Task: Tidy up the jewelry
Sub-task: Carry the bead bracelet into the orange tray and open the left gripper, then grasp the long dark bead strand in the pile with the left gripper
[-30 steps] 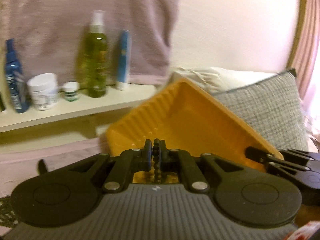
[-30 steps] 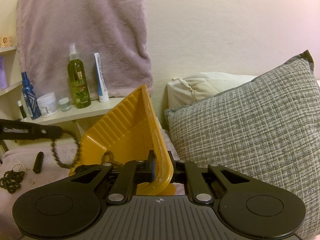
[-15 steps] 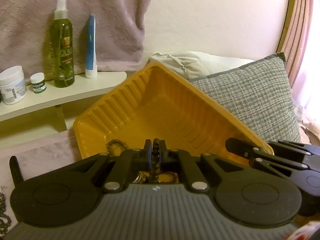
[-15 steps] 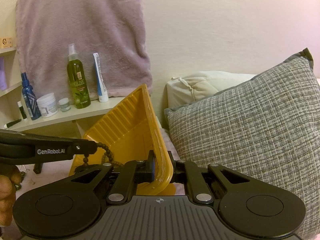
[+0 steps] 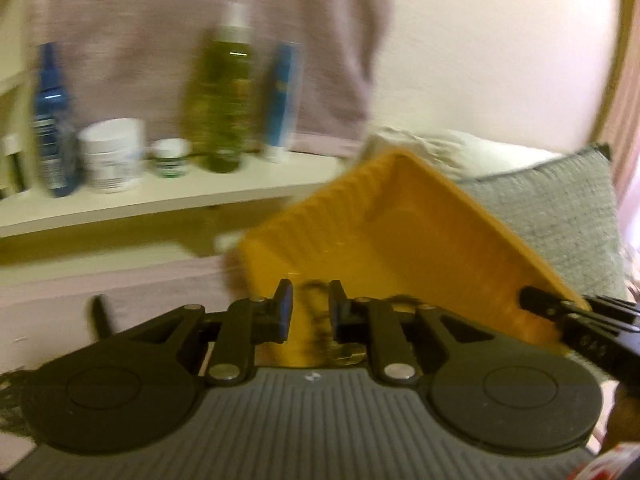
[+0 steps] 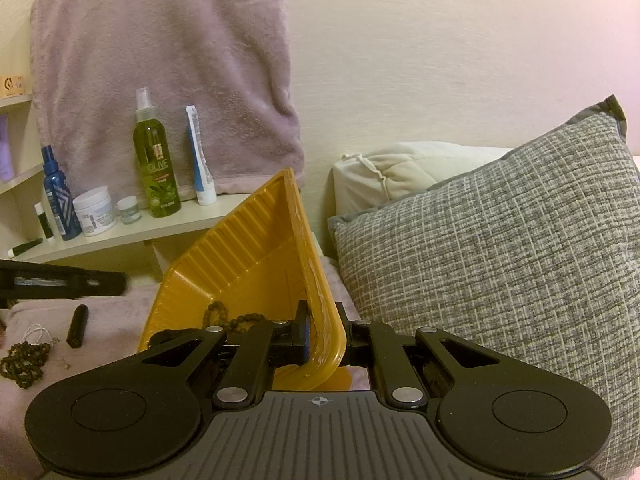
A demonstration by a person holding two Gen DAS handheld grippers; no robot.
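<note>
Beads [image 6: 224, 318] lie in my tray [image 6: 256, 264]; left gripper [image 5: 310, 310] fingers have just parted, nothing between them. Right gripper [image 6: 322, 338] clamps the rim. More beads [image 6: 24, 362] wait lower left.

The tilted yellow ribbed plastic tray [image 6: 256, 268] walls off the middle; the grey woven cushion [image 6: 500, 264] blocks the right. Open pink bedcover [image 6: 116, 320] lies left, below the bottle-lined shelf [image 6: 160, 224].

At lower left, the pink bed cover [image 6: 116, 320] carries a dark bead string [image 6: 24, 362], a white cord [image 6: 36, 334] and a small black tube [image 6: 78, 326]. Mid-left, the cream shelf [image 6: 132, 230] bears a blue bottle [image 6: 58, 200], white jar [image 6: 94, 210], small jar [image 6: 129, 210], green bottle [image 6: 154, 160] and upright tube [image 6: 200, 160].
</note>
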